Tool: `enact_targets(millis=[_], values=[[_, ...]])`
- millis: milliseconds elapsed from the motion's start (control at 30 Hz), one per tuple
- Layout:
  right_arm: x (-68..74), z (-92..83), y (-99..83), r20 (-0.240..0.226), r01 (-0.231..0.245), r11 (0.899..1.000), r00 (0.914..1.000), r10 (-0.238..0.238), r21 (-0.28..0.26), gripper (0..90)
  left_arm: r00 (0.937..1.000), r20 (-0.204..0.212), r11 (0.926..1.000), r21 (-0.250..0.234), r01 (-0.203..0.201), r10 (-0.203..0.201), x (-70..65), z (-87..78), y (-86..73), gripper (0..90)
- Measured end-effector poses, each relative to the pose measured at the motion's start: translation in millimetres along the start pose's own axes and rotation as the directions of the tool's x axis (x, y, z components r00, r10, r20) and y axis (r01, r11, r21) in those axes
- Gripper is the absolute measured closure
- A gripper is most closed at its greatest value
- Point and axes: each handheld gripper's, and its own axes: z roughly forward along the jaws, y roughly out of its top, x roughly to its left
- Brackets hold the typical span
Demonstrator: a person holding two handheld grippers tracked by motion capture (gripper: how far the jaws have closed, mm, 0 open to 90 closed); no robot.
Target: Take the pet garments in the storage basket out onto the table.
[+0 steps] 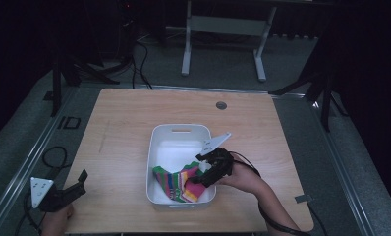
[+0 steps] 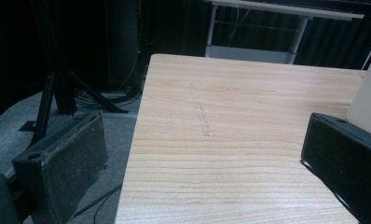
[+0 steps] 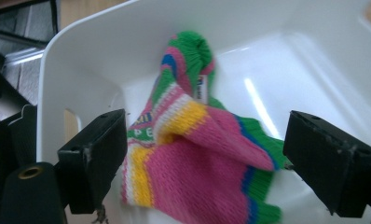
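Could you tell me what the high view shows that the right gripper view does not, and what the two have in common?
High view alone: the whole wooden table, the left claw held open over its near left corner, the person's hands, and the stands and cables on the floor behind. Right gripper view alone: the knit detail of the striped sock, including a small white label and lettering on one band, with the right claw open, its jaws either side of the sock. Both share: the white bin holding the sock, and the right claw at the bin's near end.
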Motion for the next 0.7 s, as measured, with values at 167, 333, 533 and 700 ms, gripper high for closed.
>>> enact_targets(millis=[167, 333, 533, 700], values=[[6.0, 21.1, 9.1, -0.015, 0.033, 0.997, 0.9994, -0.032, 0.068, 13.4, 1.0, 0.002, 1.0, -0.001, 0.0, 0.0, 0.1, 0.0, 0.0, 0.9], [13.0, 38.8, 18.0, -0.028, 0.087, 0.986, 0.9961, -0.084, 0.144, 13.4, 1.0, 0.003, 1.0, -0.001, 0.003, -0.003, 0.3, -0.1, 0.1, 0.9], [21.2, 56.1, 23.5, -0.046, 0.174, 0.948, 0.9847, -0.168, 0.268, 19.8, 1.0, 0.007, 1.0, -0.002, 0.004, -0.004, 0.7, -0.3, 0.1, 0.9], [26.8, 71.8, 20.5, -0.072, 0.227, 0.889, 0.9736, -0.217, 0.397, 23.5, 1.0, 0.008, 1.0, -0.001, 0.003, -0.003, 0.7, -0.1, 0.1, 0.9]])
